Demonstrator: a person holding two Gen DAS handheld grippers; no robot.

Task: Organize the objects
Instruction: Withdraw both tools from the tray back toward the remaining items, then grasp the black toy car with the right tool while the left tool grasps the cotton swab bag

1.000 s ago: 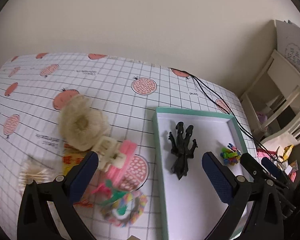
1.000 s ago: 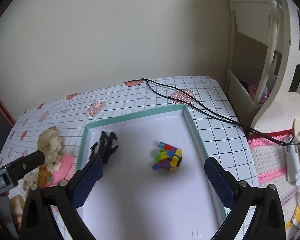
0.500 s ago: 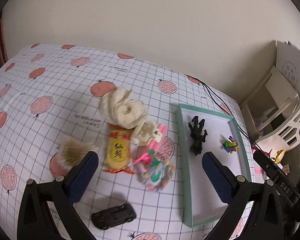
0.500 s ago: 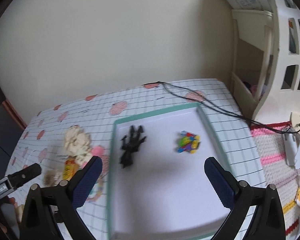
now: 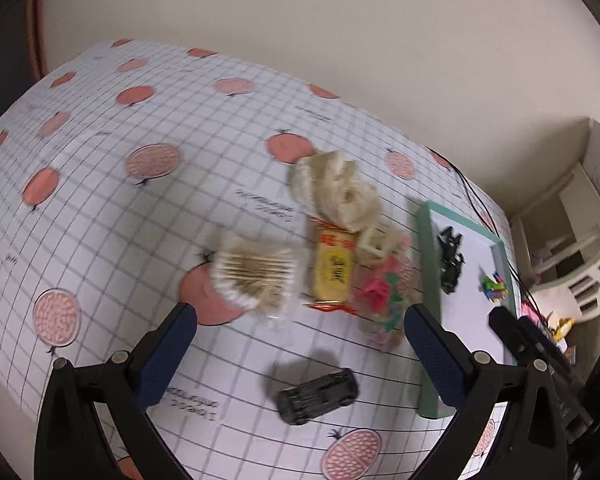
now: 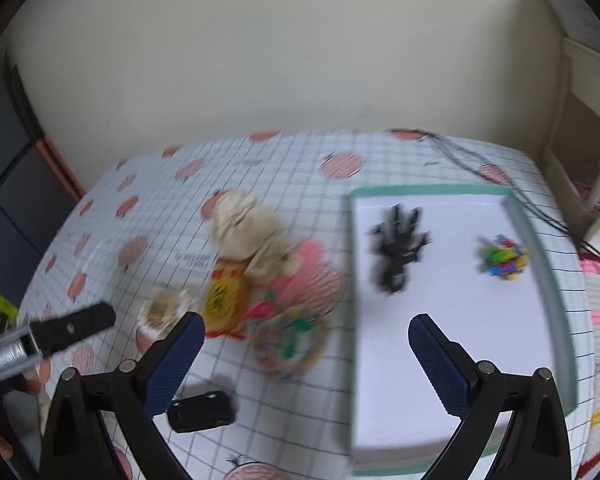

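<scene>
- Fingers of the left gripper (image 5: pixel 300 344) and right gripper (image 6: pixel 306 354) are spread wide and hold nothing.
- Both have drawn back from the tray (image 6: pixel 520 216), so the black toy car (image 5: pixel 318 396) now shows, loose on the worktop (image 5: pixel 112 216); it is probably the next pick.
- Only the left view shows the cotton swabs (image 5: pixel 256 276) clearly.
- The right view is blurred, yet shows the black figure (image 6: pixel 398 246) and colourful block toy (image 6: pixel 504 256) inside the tray better.

The left gripper (image 5: pixel 296 336) has two black plastic arms shaped like open triangles, each ending in a dark blue pad (image 5: pixel 168 354) with a fine cross-hatched grip. Round silver screw heads sit on each arm at about 7 and 5 o'clock. The right gripper (image 6: pixel 302 346) is built the same: black frame, blue textured fingers (image 6: pixel 440 364), silver screws along the upper edges.
</scene>
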